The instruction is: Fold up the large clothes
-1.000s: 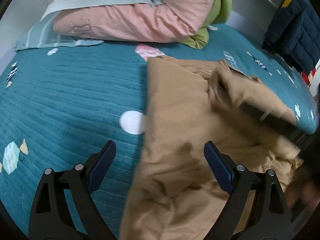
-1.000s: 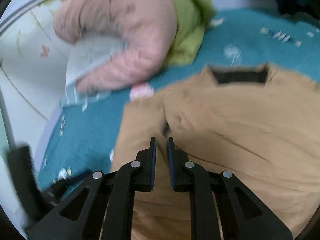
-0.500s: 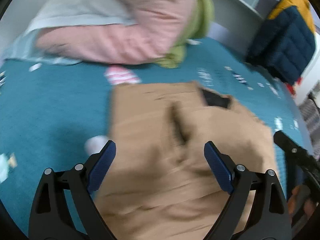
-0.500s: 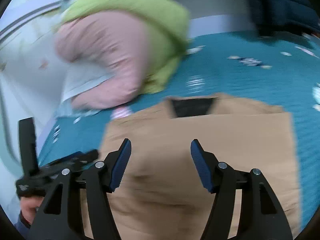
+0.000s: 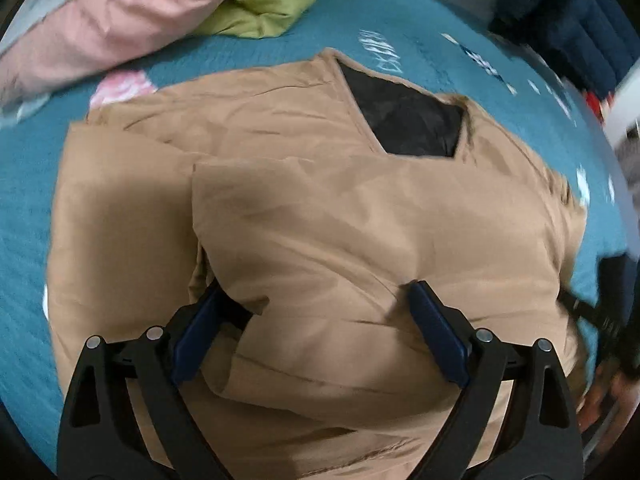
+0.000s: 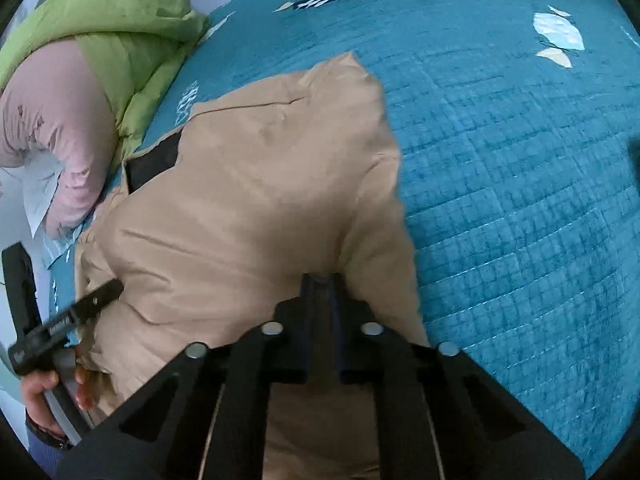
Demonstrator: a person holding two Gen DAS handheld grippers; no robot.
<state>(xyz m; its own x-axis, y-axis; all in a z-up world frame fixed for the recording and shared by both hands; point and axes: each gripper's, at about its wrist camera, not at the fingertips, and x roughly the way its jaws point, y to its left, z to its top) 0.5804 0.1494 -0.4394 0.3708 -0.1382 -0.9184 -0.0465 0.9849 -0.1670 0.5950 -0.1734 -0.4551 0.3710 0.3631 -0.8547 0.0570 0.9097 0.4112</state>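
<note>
A tan padded jacket [image 5: 304,200] with a black lining at the collar [image 5: 408,124] lies on the teal bedspread [image 5: 24,184], its sides folded in over the middle. My left gripper [image 5: 312,320] is open, low over the folded sleeve, one finger tucked under the fold's edge. It also shows at the left of the right wrist view [image 6: 80,308]. My right gripper [image 6: 320,292] is shut on the jacket's [image 6: 256,200] right edge near its lower part.
A pink quilt [image 5: 120,28] and a green quilt [image 5: 264,8] are piled at the head of the bed. A dark blue padded garment [image 5: 568,28] hangs at the far right. Teal bedspread [image 6: 520,184] stretches to the right of the jacket.
My right gripper went from open above the jacket to shut on its right edge. My left gripper moved in over the jacket's middle and dropped close to the folded sleeve.
</note>
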